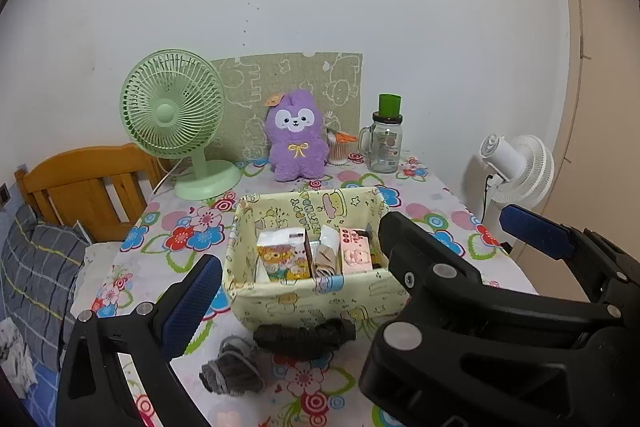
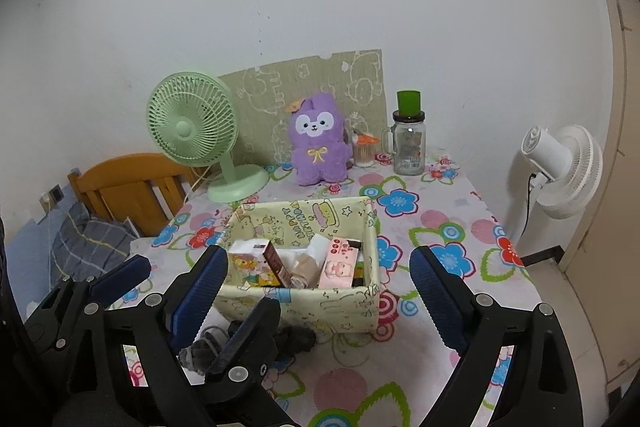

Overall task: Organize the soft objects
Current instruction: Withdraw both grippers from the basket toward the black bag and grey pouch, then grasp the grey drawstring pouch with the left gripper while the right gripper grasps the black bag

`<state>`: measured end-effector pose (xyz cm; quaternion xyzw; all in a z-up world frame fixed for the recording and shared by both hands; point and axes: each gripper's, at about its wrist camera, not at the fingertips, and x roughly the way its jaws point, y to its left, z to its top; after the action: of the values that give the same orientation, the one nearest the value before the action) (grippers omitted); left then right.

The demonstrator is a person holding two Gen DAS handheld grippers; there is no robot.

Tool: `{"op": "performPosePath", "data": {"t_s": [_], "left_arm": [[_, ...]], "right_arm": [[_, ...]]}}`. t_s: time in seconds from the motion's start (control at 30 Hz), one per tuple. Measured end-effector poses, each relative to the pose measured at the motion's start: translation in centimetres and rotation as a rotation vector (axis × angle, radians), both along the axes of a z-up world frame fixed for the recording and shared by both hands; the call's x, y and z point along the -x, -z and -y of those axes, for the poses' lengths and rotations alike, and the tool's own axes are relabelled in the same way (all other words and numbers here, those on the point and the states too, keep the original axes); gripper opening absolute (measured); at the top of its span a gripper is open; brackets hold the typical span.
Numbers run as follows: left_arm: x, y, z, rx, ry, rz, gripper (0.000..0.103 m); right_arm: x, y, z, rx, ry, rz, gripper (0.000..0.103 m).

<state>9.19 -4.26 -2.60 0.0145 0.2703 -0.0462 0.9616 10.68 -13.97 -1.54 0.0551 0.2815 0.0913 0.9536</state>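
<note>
A yellow fabric basket (image 1: pixel 320 301) (image 2: pixel 340 307) with small boxes and packets stands mid-table. In front of it lie a rolled black sock (image 1: pixel 304 337) and a balled grey sock (image 1: pixel 230 371), which also shows in the right wrist view (image 2: pixel 200 351). A purple plush toy (image 1: pixel 295 135) (image 2: pixel 318 139) sits at the back. My left gripper (image 1: pixel 296 267) (image 2: pixel 200 291) is open above the socks, holding nothing. My right gripper (image 2: pixel 320 291) is open and empty just right of it; one of its fingers (image 1: pixel 536 233) shows in the left wrist view.
A green desk fan (image 1: pixel 176 119) (image 2: pixel 196 131), a glass jar with a green cap (image 1: pixel 386 139) (image 2: pixel 409 139) and a cotton-swab cup (image 1: pixel 339 147) line the back. A white standing fan (image 2: pixel 560 167) is right of the table. A wooden bed headboard (image 1: pixel 88 183) is left.
</note>
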Motion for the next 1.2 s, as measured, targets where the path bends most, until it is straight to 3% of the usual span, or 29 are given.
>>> {"op": "performPosePath", "data": {"t_s": [0.63, 1.2], "left_arm": [[5.1, 1.5, -1.2, 0.009, -0.014, 0.013, 0.103], [5.9, 6.4, -2.7, 0.007, -0.033, -0.064, 0.103]], "right_arm": [[5.3, 1.1, -1.1, 0.009, 0.001, 0.015, 0.099], [6.1, 6.2, -2.8, 0.021, -0.035, -0.063, 0.099]]}}
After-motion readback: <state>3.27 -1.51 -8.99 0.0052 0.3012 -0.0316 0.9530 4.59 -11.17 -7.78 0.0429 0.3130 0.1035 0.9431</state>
